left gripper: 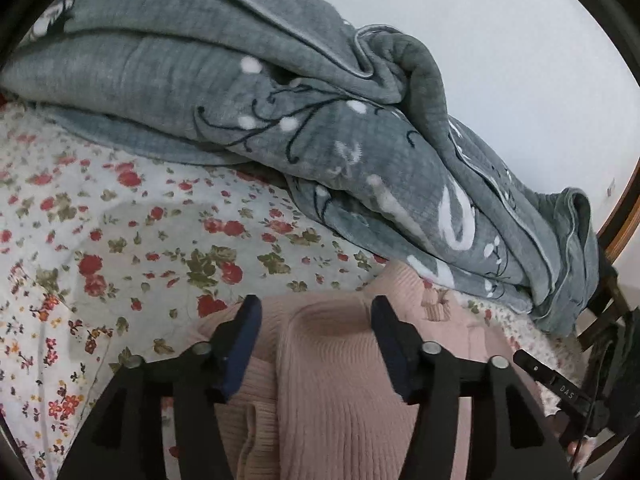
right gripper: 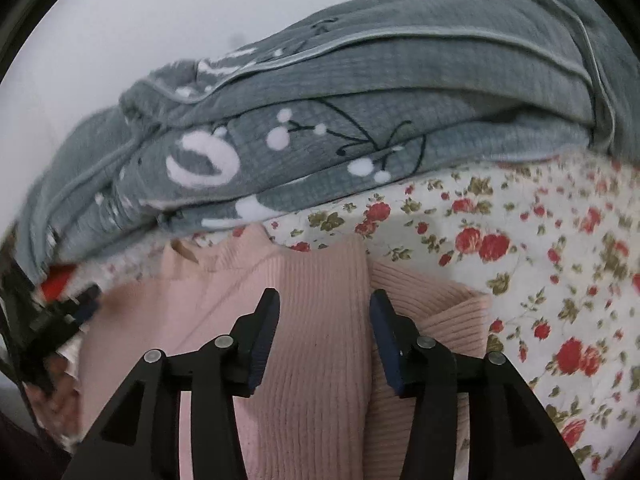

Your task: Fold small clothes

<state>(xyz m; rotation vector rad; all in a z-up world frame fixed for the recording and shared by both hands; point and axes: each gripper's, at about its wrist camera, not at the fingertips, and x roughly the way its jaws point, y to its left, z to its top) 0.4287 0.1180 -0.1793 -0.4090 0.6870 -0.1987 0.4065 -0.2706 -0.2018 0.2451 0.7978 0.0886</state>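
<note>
Sweater (left gripper: 340,392): one pink rib-knit piece is seen, lying folded on the single floral bedsheet (left gripper: 120,240) just beside one rumpled grey blanket (left gripper: 280,120), under two grippers. Its ribs and long axis run away from both cameras, with the collar end (right gripper: 236,252) pointed toward the blanket and a sleeve folded across at one side. Both the left gripper (left gripper: 316,312) and the right gripper (right gripper: 324,304) are held with jaws parted above the knit, nothing clamped
</note>
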